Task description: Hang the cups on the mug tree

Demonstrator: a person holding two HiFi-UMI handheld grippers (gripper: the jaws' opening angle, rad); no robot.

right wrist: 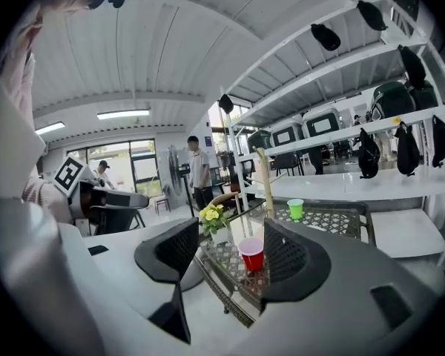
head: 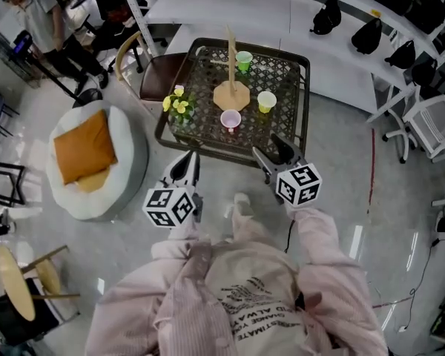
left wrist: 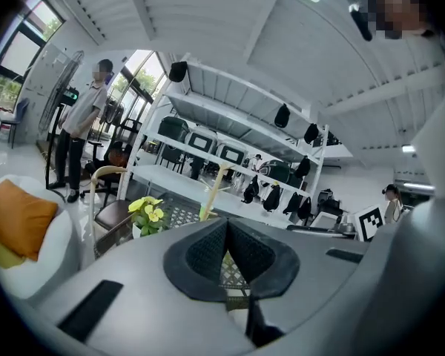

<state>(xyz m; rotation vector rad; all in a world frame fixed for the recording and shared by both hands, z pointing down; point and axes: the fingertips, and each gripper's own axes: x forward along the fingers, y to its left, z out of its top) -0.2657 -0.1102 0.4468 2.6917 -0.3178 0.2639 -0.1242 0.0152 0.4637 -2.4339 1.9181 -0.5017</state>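
Three small cups stand upright on the lattice-topped table (head: 208, 153) around the wooden mug tree (head: 231, 91): a red cup (head: 231, 119) nearest the person, a yellow cup (head: 266, 101) to its right, and a green cup (head: 243, 60) beyond the tree. No cup hangs yet.

The left gripper (head: 187, 162) has its pads closed together on nothing. The right gripper (head: 273, 150) has its jaws spread and empty, with the red cup (right wrist: 251, 254) in line between them but well apart from it.

The cups appear to be thin plastic, so probably light, smooth and easily crushed. The wall just below the rim looks the best hold, taken with gentle pressure. No handles can be made out.
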